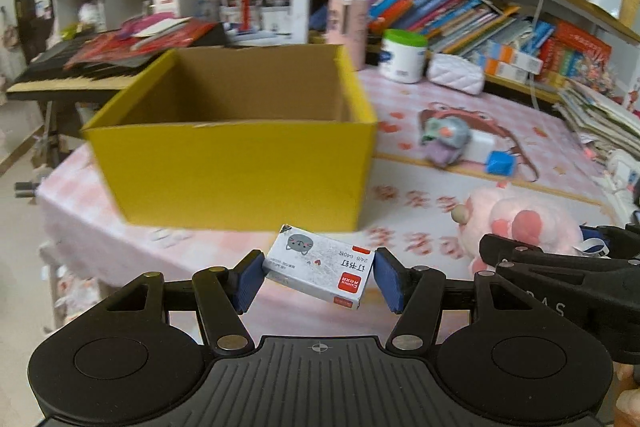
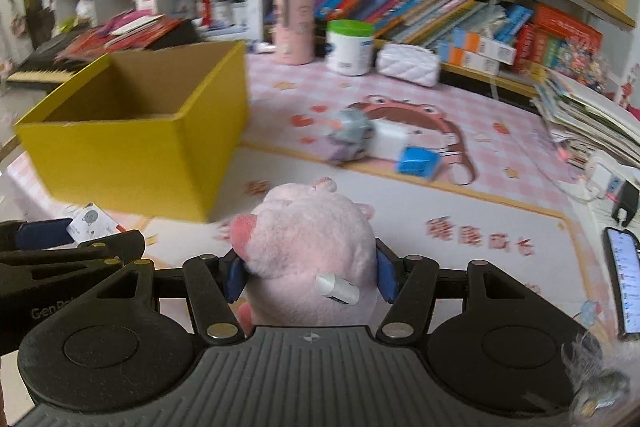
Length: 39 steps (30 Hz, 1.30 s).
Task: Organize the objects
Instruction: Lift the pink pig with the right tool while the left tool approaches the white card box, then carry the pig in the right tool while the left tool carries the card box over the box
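My left gripper (image 1: pixel 318 277) is shut on a small grey staple box (image 1: pixel 320 269) with a cat face and red label, held above the table in front of the open yellow cardboard box (image 1: pixel 236 171). My right gripper (image 2: pixel 310 277) is shut on a pink plush toy (image 2: pixel 308 251) with a white tag, just right of the yellow box (image 2: pixel 132 155). The plush (image 1: pixel 520 227) and the right gripper also show at the right of the left wrist view. The staple box (image 2: pixel 92 223) shows at the left of the right wrist view.
On the pink mat lie a grey-purple toy (image 2: pixel 348 139), a white block (image 2: pixel 390 141) and a blue cube (image 2: pixel 416 163). A pink canister (image 2: pixel 292 27), a white jar (image 2: pixel 350 47) and a white pouch (image 2: pixel 408 65) stand at the back. A phone (image 2: pixel 624 283) lies right.
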Each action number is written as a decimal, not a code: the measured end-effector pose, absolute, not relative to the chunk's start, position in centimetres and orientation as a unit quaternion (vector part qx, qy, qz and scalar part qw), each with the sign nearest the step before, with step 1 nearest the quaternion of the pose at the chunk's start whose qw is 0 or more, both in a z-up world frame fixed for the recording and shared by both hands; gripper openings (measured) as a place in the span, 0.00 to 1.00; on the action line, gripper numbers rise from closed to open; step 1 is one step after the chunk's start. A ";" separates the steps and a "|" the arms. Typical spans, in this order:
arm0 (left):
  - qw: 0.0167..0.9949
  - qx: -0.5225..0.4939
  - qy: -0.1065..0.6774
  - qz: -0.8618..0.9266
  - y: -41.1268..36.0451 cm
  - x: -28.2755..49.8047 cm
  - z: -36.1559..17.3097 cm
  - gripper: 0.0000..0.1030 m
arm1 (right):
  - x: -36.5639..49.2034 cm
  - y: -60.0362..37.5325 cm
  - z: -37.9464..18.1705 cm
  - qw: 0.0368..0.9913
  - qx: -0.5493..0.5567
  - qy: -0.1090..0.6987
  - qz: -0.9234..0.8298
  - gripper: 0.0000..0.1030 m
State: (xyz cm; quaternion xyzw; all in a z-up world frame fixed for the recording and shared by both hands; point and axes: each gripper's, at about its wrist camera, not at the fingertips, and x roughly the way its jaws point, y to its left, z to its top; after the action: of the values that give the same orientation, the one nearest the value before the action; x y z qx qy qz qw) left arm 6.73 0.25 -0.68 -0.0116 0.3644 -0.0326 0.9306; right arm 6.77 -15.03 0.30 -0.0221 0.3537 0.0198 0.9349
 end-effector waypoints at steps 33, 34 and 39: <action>0.935 -0.027 0.349 0.063 14.9 -1.8 0.0 0.57 | 0.8 2.0 0.7 0.928 -0.066 0.350 0.112 0.57; 0.935 -0.029 0.349 0.064 15.0 -1.8 0.0 0.57 | 0.8 2.1 0.7 0.928 -0.066 0.350 0.113 0.57; 0.934 -0.034 0.350 0.063 15.2 -1.8 -0.1 0.57 | 0.8 2.1 0.7 0.927 -0.065 0.351 0.114 0.57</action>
State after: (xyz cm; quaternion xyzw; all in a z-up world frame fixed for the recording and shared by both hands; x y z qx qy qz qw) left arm -1.82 15.21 -0.11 -0.0337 0.3495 0.0634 0.9342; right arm 0.81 2.11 0.74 -0.0654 0.3513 0.1139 0.9270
